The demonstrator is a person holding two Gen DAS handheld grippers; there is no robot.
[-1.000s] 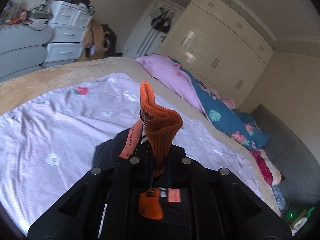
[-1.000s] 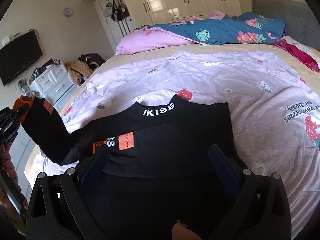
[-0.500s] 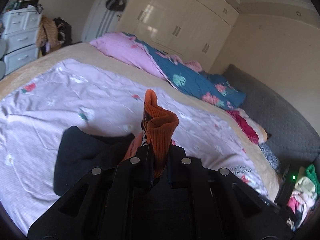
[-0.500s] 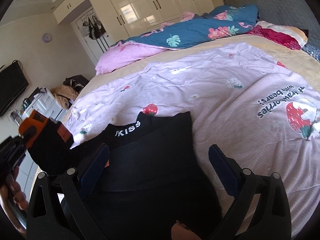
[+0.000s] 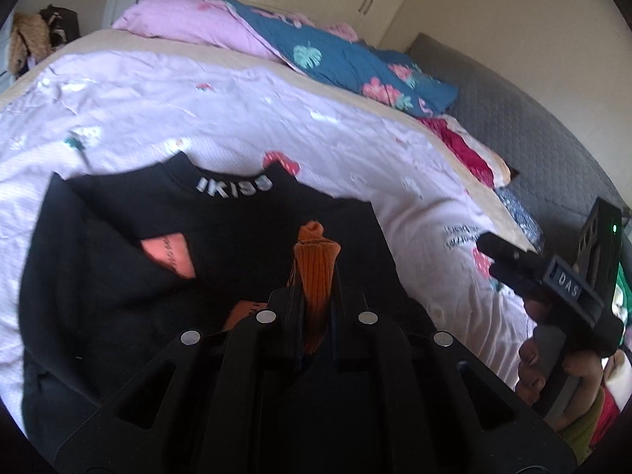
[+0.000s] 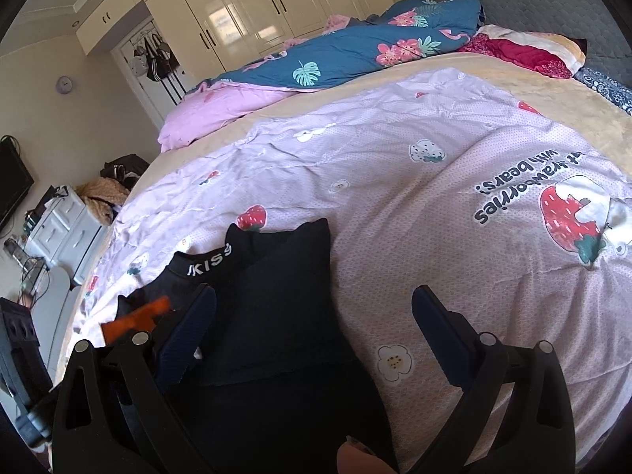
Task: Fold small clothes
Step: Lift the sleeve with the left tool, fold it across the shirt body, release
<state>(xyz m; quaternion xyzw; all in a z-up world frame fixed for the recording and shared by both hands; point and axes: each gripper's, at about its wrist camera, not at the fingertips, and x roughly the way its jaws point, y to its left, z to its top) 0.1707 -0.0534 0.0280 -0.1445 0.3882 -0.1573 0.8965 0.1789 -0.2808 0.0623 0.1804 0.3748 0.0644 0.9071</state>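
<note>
Left gripper (image 5: 316, 296) pinches orange cuff (image 5: 316, 264) (over black top (image 5: 118, 276)).

I log a black knit top (image 5: 118, 237) with white collar lettering and an orange ribbed cuff (image 5: 316, 260). The lilac cotton bedsheet (image 6: 395, 181) carries red strawberries and white flowers. The teal quilt (image 6: 355, 51) shows pink flowers.

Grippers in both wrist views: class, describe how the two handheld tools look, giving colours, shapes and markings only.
Both are black plastic frames with triangular cut-outs and round silver bolt heads. The right gripper has dark blue pads on its jaws. Seen from the left wrist view, the right gripper carries a blue tag reading "DAS" and a small green light on its body. The left gripper has the same black build.
</note>
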